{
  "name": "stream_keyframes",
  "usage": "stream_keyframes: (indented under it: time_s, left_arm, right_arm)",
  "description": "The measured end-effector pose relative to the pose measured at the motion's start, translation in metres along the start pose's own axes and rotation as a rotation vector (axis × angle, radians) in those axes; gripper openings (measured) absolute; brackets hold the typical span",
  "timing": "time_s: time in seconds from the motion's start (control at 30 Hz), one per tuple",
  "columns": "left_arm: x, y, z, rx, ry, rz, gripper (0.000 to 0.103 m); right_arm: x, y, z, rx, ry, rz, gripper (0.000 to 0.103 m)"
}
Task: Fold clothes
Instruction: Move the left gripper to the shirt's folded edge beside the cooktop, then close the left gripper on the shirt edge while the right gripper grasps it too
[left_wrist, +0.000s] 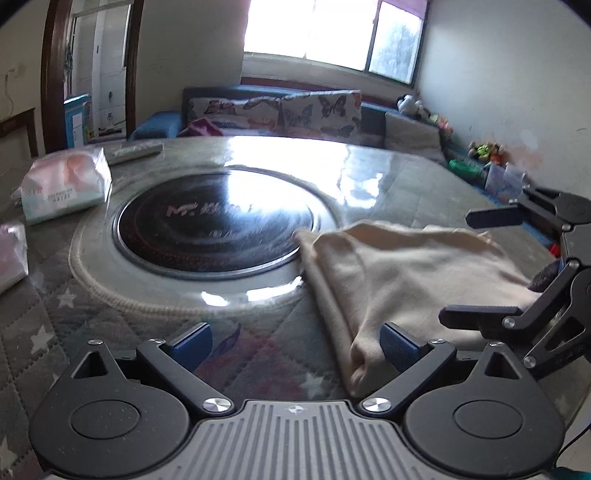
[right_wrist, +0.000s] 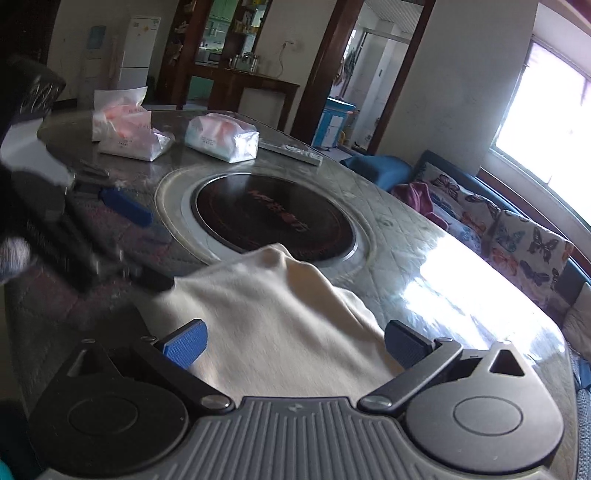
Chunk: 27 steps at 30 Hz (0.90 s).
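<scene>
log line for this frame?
task: fold clothes | left hand-held gripper: open, empty | right hand-held gripper: open over cream garment | garment: bunched on table

Round table (left_wrist: 388, 166) with glossy glass top over quilted star-print cloth; strong window glare on the far half. Built-in black induction hob (left_wrist: 216, 225) at centre, steel ring around it, red lettering on the glass. Tissue packs: one (left_wrist: 64, 184) at table's left, a second (left_wrist: 11, 254) cut off by the frame edge; right wrist view shows three, with the nearest (right_wrist: 221, 138) just beside a flat grey remote-like bar (right_wrist: 291, 149). Behind the table: blue sofa with butterfly-print cushions (left_wrist: 295, 110), magenta fabric (left_wrist: 205, 127) on the seat. Toys (left_wrist: 484, 151) along the right wall. Bright window (left_wrist: 332, 33). Dark wood doorframe (left_wrist: 50, 74); white fridge (right_wrist: 138, 48) in the far room.
</scene>
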<state>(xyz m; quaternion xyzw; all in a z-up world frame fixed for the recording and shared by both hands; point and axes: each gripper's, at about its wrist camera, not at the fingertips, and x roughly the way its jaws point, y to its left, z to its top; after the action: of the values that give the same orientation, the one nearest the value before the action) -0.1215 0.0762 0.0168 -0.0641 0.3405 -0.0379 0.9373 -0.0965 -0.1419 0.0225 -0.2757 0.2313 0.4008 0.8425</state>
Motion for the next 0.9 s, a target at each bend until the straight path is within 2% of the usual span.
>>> stream_keyframes:
  time_s: [0.17, 0.27, 0.37, 0.43, 0.47, 0.53, 0.63, 0.73, 0.77, 0.8, 0.87, 0.9]
  left_arm:
    - [-0.004, 0.004, -0.003, -0.011, 0.0, -0.006, 0.097]
    - [-0.011, 0.012, 0.002, -0.045, -0.022, -0.015, 0.095]
    - [-0.017, 0.024, 0.011, -0.105, -0.046, -0.007, 0.087]
    - [-0.016, 0.035, 0.016, -0.179, -0.037, -0.023, 0.075]
    - [-0.014, 0.041, 0.018, -0.224, -0.026, -0.039, 0.071]
    - [-0.012, 0.051, 0.02, -0.299, -0.01, -0.073, 0.053]
    - [-0.01, 0.053, 0.022, -0.347, -0.002, -0.102, 0.052]
    - [-0.008, 0.05, 0.022, -0.37, 0.009, -0.139, 0.052]
    - [-0.006, 0.047, 0.022, -0.384, 0.015, -0.152, 0.052]
    - [-0.004, 0.046, 0.021, -0.4, 0.02, -0.162, 0.053]
    - [0.0, 0.045, 0.021, -0.434, 0.028, -0.183, 0.056]
    - [0.002, 0.045, 0.02, -0.457, 0.029, -0.192, 0.059]
  right_arm:
    - [0.019, 0.009, -0.001, 0.001, 0.024, 0.029, 0.103]
    - [0.014, 0.006, 0.004, 0.003, 0.025, 0.031, 0.103]
    - [0.005, 0.011, 0.01, -0.03, 0.016, 0.054, 0.101]
    - [0.001, 0.02, 0.014, -0.072, 0.014, 0.091, 0.097]
    - [0.0, 0.026, 0.016, -0.098, 0.013, 0.113, 0.092]
    - [0.001, 0.038, 0.019, -0.147, 0.018, 0.156, 0.085]
    - [0.006, 0.056, 0.02, -0.224, 0.033, 0.2, 0.067]
    - [0.016, 0.068, 0.02, -0.28, 0.062, 0.205, 0.048]
    - [0.019, 0.071, 0.02, -0.289, 0.069, 0.203, 0.046]
    - [0.02, 0.071, 0.021, -0.284, 0.066, 0.199, 0.044]
    - [0.021, 0.069, 0.022, -0.267, 0.061, 0.194, 0.029]
    - [0.019, 0.065, 0.024, -0.239, 0.056, 0.199, 0.026]
